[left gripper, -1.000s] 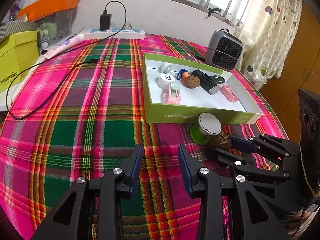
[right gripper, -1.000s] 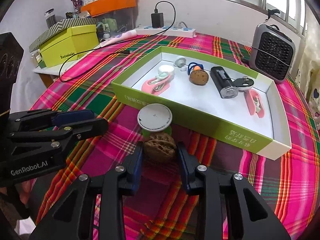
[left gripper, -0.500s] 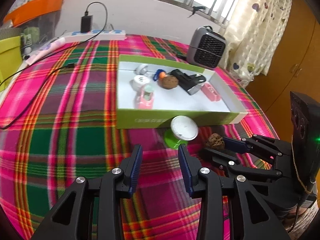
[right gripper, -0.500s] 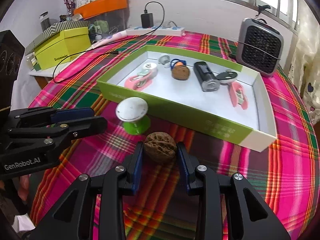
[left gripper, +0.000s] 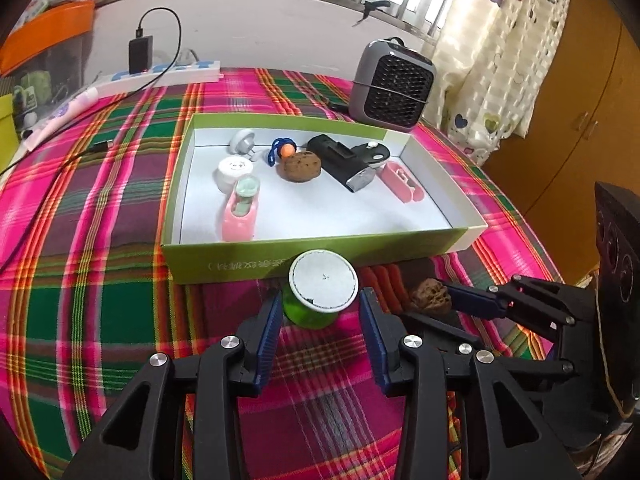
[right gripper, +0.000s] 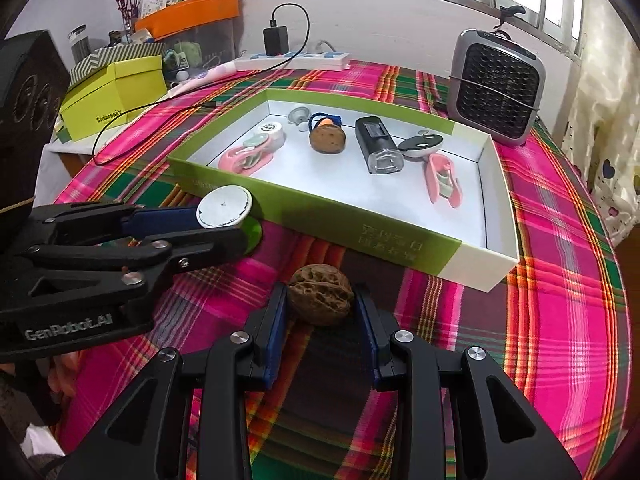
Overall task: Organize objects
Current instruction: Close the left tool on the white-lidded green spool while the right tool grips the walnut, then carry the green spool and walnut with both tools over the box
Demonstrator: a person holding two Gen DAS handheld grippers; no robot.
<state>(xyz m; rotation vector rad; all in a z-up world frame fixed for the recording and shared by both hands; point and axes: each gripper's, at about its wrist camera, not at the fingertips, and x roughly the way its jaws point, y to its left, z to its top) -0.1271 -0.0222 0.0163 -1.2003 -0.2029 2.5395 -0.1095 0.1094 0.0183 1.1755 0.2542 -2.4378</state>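
Observation:
A green jar with a white lid (left gripper: 323,284) stands on the plaid cloth just in front of the green box (left gripper: 280,258). My left gripper (left gripper: 320,330) straddles the jar with its jaws opening, and a gap shows between the pads and the jar. In the right wrist view the same jar (right gripper: 226,206) sits at the left gripper (right gripper: 222,228). My right gripper (right gripper: 320,314) is shut on a brown walnut (right gripper: 320,300), to the right of the jar and in front of the box wall (right gripper: 320,216). The walnut (left gripper: 430,295) also shows in the right gripper (left gripper: 440,308).
Inside the box lie two pink clips (left gripper: 240,210), a brown nut (left gripper: 302,166), a black device (left gripper: 340,160) and small white pieces. Behind the box stand a grey heater (left gripper: 390,84) and a power strip with charger (left gripper: 160,74). A yellow box (right gripper: 116,92) stands far left.
My left gripper has moved right and forward until its fingers flank the green jar, and its jaws stand a little wider. The right gripper has carried the walnut away from the jar.

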